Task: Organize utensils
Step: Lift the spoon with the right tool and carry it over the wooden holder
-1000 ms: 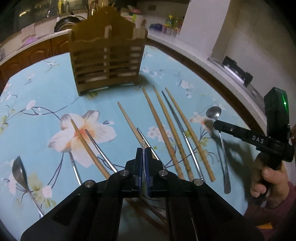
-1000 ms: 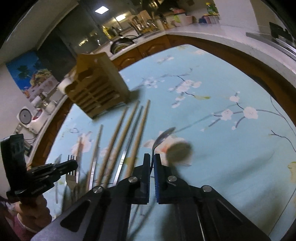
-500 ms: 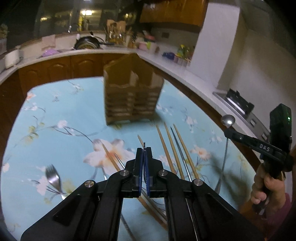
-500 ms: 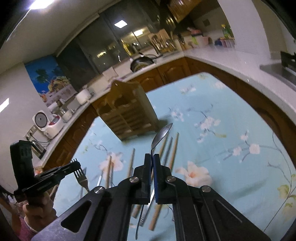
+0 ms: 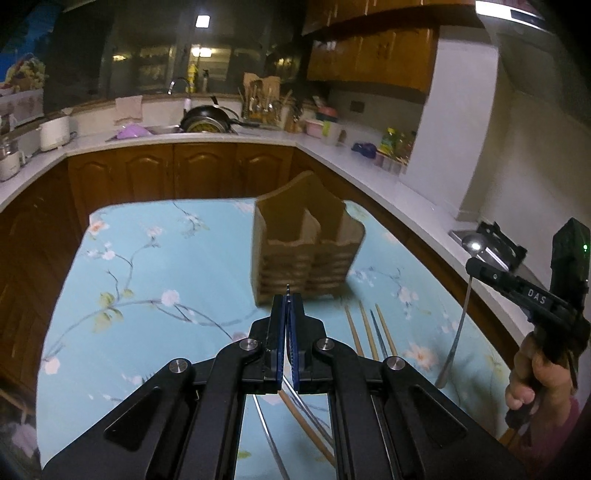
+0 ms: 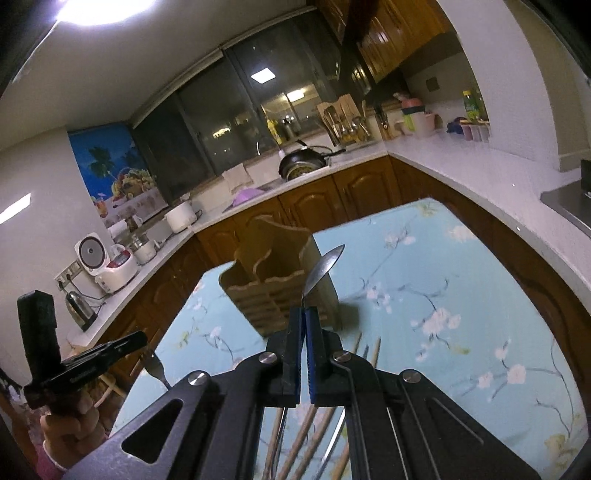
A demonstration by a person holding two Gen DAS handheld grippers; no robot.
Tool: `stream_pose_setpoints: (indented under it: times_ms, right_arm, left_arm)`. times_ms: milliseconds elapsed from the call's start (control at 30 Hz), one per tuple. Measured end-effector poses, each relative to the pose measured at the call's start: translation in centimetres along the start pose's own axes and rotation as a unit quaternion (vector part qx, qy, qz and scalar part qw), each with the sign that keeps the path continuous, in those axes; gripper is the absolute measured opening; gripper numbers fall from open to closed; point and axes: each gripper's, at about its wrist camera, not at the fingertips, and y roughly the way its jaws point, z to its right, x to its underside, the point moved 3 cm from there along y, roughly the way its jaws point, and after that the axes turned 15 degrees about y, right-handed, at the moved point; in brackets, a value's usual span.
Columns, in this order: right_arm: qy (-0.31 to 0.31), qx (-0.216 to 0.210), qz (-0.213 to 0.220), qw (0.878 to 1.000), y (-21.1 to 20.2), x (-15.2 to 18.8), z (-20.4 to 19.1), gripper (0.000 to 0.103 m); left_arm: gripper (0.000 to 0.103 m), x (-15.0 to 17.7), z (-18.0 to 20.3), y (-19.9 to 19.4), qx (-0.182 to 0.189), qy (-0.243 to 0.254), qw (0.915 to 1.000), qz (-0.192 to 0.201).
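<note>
Blue floral tablecloth [image 5: 155, 258] fronts wooden kitchen cabinets [image 5: 184, 170].

Dim, warm night-time kitchen lit by a blown-out ceiling light [image 6: 101, 11] at upper left, reflected lamps in the dark window [image 6: 236, 122], motion blur on the wooden holder [image 5: 304, 240], soft shadow beside it, a glint on the spoon [image 5: 474, 244], strong fisheye bending and black corners.
</note>
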Motion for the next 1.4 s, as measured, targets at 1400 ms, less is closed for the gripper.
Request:
stream_pose_setpoints:
  times_ms: [1400]
  right_arm:
    - [-0.123,0.024,0.069,0.990,16.3,-4.3,-3.2,0.002]
  left_arm:
    - [0.002,-8.4,-2.9,14.7,-0.120,0.051,0.9914,-0.004]
